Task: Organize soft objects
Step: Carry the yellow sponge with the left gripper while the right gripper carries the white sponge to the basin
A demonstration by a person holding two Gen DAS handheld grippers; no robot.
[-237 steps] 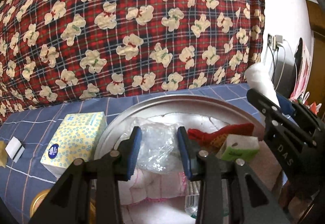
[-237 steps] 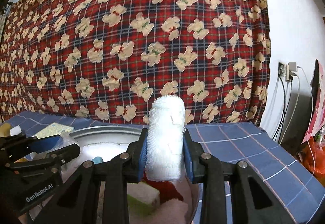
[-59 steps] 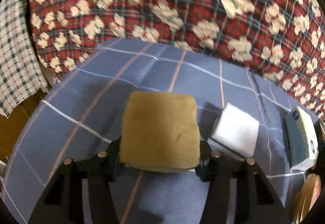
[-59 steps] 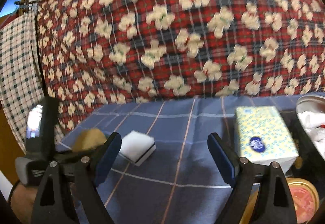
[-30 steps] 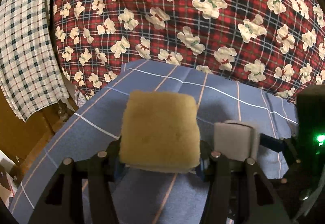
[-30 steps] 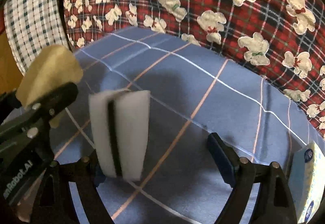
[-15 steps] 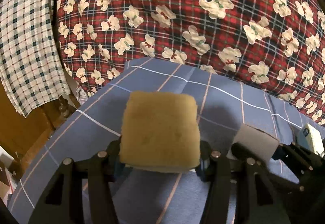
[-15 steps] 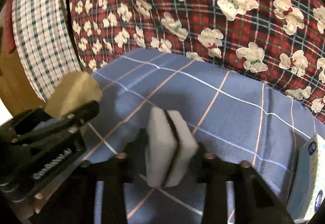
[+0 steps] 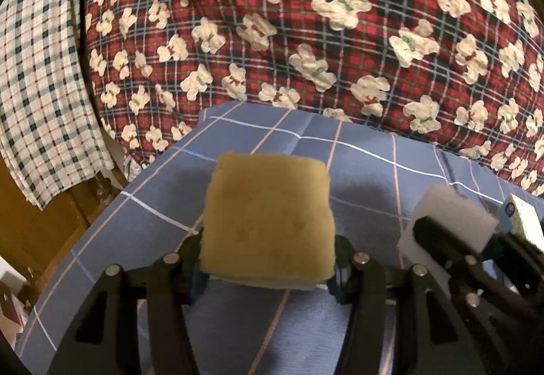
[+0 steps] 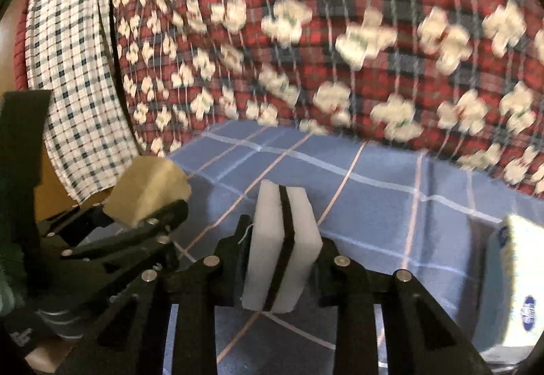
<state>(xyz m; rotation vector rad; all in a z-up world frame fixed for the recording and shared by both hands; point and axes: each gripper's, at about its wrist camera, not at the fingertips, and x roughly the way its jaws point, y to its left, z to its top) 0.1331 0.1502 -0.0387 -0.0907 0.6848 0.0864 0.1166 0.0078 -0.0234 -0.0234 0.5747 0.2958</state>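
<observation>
My left gripper (image 9: pixel 268 266) is shut on a tan yellow sponge (image 9: pixel 268 218) and holds it above the blue checked tablecloth (image 9: pixel 357 164). My right gripper (image 10: pixel 282 256) is shut on a white sponge with a black middle layer (image 10: pixel 282 245), held upright above the cloth. The white sponge also shows in the left wrist view (image 9: pixel 448 222), at the right, with the right gripper's black finger across it. The yellow sponge also shows in the right wrist view (image 10: pixel 149 191), at the left, in the left gripper.
A yellow tissue box (image 10: pixel 513 286) stands on the cloth at the right; it also shows in the left wrist view (image 9: pixel 520 215). A red plaid cloth with white bears (image 9: pixel 306 35) hangs behind the table. A checked towel (image 9: pixel 37 69) hangs at the left, past the table's edge.
My right gripper has shut on the white sponge and lifted it off the cloth. My left gripper still holds the yellow sponge, raised a little higher.
</observation>
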